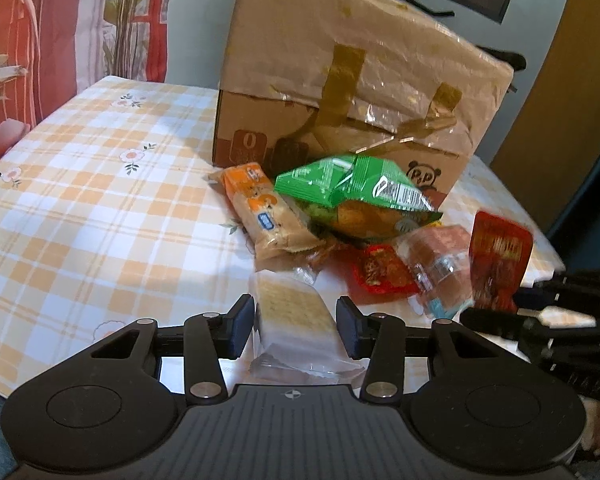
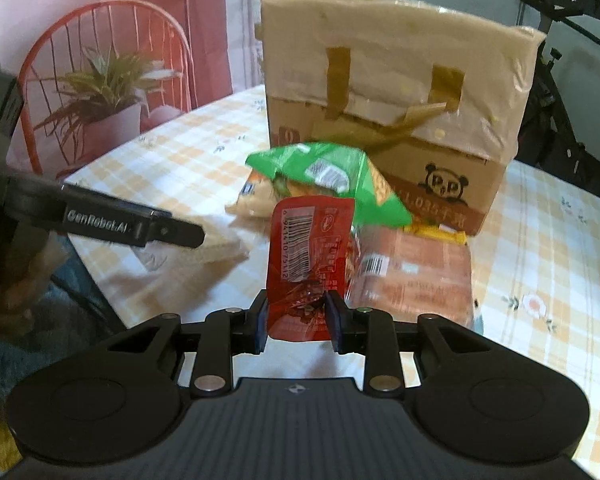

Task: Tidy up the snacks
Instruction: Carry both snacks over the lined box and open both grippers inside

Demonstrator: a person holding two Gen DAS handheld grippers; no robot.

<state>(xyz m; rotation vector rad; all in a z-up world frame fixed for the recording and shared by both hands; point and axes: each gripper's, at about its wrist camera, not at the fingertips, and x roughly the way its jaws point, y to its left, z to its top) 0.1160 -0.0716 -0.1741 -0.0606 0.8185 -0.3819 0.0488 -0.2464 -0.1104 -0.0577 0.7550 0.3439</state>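
- Right tool (image 2: 296, 322) pinches red sachet (image 2: 310, 256) by its crinkled bottom edge only; may slip out.
- Left tool (image 1: 296, 326) is open astride cracker pack (image 1: 296, 320) at tabletop (image 1: 80, 200) near edge; closing may crush crackers.

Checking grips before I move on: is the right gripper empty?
No, the right gripper is shut on the red snack packet, which stands upright between its fingers.

Left wrist view: low over the near table edge, facing forward along the left gripper (image 1: 296, 326) toward the snack pile, close up. Right wrist view: low as well, further right, facing forward along the right gripper (image 2: 296, 320). Shared by both: cardboard box (image 1: 340, 80) (image 2: 392, 80), green bag (image 1: 352, 188) (image 2: 324, 172), checked tablecloth (image 1: 80, 184) (image 2: 548, 256). Each gripper seen from the other view's edge.
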